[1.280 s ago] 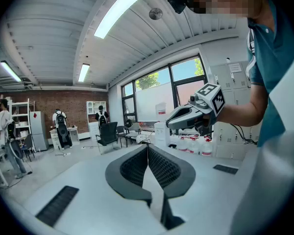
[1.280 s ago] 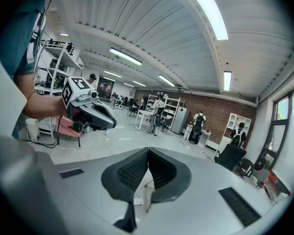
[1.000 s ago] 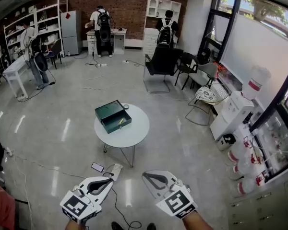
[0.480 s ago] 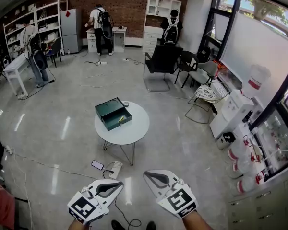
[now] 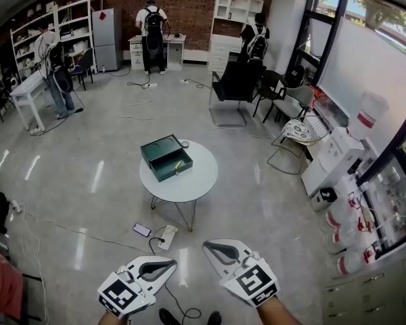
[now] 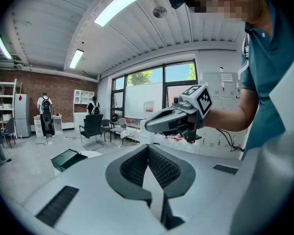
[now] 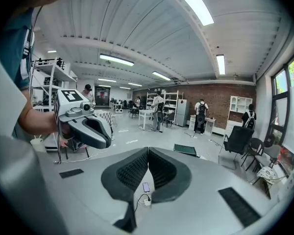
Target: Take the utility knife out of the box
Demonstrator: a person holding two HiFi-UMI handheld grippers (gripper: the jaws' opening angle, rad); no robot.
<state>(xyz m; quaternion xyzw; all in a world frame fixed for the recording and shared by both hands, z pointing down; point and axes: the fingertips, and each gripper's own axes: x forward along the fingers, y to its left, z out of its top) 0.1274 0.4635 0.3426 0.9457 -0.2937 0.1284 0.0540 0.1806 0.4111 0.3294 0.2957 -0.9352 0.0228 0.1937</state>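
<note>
My left hand-held gripper (image 5: 170, 263) and right hand-held gripper (image 5: 208, 246) are smooth grey shells with ribbed black pads and black-and-white square markers (image 5: 256, 283). Both are pressed together on nothing, above the glossy floor (image 5: 108, 202). Well ahead, a round white worktop (image 5: 189, 185) carries an open dark-green box (image 5: 159, 156) at its far-left edge. The yellow utility knife (image 5: 178, 166) lies inside, toward the box's near right side.

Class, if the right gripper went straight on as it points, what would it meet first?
Nothing close: the right gripper faces open air, then probably the floor near the white table; depth is unclear.
</note>
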